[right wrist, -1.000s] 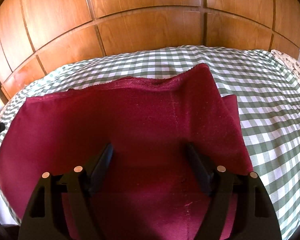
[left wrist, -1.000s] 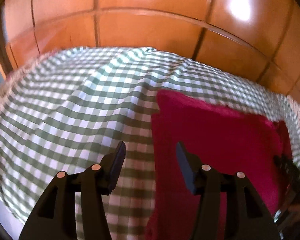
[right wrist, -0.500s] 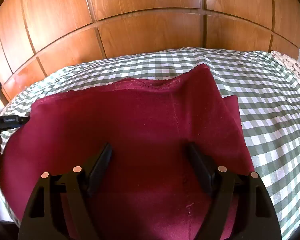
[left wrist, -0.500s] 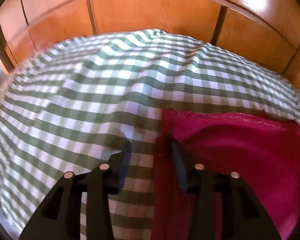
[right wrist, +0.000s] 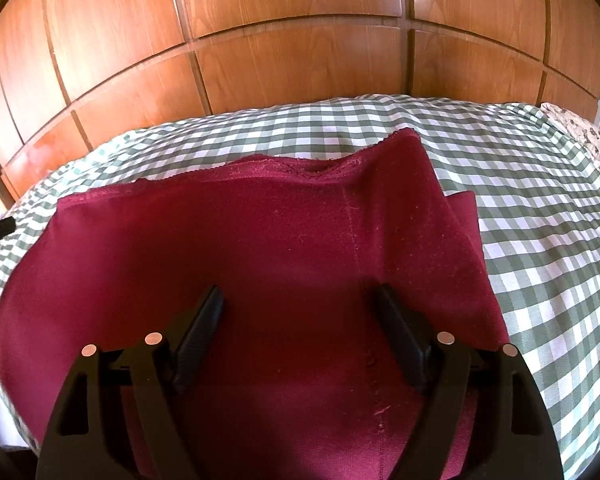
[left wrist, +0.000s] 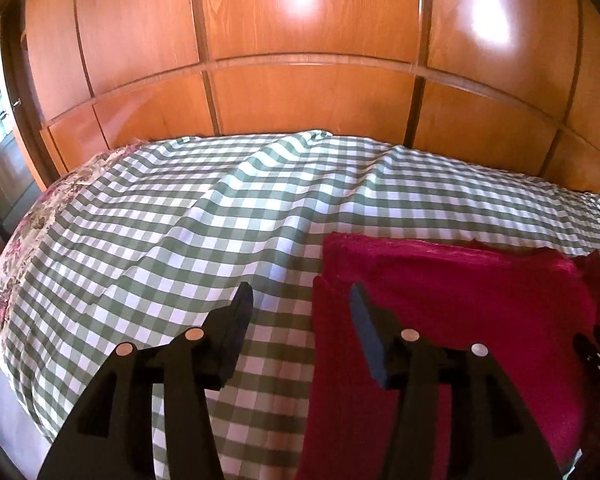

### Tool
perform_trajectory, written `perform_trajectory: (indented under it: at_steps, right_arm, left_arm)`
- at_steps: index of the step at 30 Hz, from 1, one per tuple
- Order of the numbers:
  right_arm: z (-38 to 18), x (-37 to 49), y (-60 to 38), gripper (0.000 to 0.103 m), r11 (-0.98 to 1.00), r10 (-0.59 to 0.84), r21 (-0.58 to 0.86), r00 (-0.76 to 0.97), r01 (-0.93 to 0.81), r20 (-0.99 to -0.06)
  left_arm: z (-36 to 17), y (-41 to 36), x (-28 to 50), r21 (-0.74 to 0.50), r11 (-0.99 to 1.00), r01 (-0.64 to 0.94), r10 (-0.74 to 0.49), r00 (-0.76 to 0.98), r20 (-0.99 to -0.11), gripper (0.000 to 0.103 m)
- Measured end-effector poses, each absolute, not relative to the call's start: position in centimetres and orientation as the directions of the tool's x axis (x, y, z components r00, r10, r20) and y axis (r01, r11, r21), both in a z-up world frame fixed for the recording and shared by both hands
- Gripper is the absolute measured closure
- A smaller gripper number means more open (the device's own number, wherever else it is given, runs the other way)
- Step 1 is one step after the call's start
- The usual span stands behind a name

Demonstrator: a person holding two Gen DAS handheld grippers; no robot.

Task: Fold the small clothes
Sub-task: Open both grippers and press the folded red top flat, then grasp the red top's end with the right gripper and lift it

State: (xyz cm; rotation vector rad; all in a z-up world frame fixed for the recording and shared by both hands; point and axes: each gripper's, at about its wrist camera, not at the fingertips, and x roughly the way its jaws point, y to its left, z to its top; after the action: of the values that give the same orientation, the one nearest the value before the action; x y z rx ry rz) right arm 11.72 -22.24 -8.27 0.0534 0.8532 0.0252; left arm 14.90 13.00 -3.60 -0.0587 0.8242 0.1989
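Starting at the left, we hold the left gripper [left wrist: 300,300] with its jaws apart and empty, just above the green-and-white checked bedsheet [left wrist: 180,232]. Its right finger sits over the left edge of the dark red knit garment [left wrist: 460,300], its left finger over bare sheet.

The garment lies across the middle of the bed in front of the orange-brown wooden panelled wall [left wrist: 300,80]. It looks already doubled over: in the left view a lower layer pokes out along the left edge, and in the right view a second layer shows past the right edge, with a stitched hem along the far side.

On the right, we keep the right gripper [right wrist: 298,312] spread wide over the garment, gripping nothing.

We judge one fold done and at least one more still to make before the piece is compact.
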Motion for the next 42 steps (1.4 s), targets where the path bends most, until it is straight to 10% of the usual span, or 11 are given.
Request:
perform_trajectory:
  at_steps: [18, 23, 26, 42]
  right_arm:
    - [-4.0, 16.8, -28.1, 0.026, 0.990, -0.078, 0.017, 0.648, 0.139, -0.758]
    - [-6.1, 19.9, -28.1, 0.088, 0.996, -0.048, 0.007, 0.586, 0.092, -0.809]
    - [-7.0, 20.4, -28.3, 0.096, 0.991, -0.101, -0.035, 0.573, 0.126, -0.813]
    - [-8.4, 20.7, -30.4, 0.083, 0.977, -0.114, 0.011, 0.562, 0.214, -0.820]
  left_arm:
    - [-3.5, 10.1, 13.2, 0.044, 0.990, -0.137, 0.125, 0.670, -0.732, 0.048]
    - [-3.7, 9.2, 13.2, 0.060, 0.991, -0.120, 0.125, 0.669, -0.733, 0.046]
    - [-4.0, 8.8, 13.2, 0.070, 0.992, -0.106, 0.123, 0.667, -0.735, 0.045]
    - [-4.6, 8.2, 12.0, 0.064, 0.994, -0.090, 0.108, 0.661, -0.742, 0.045]
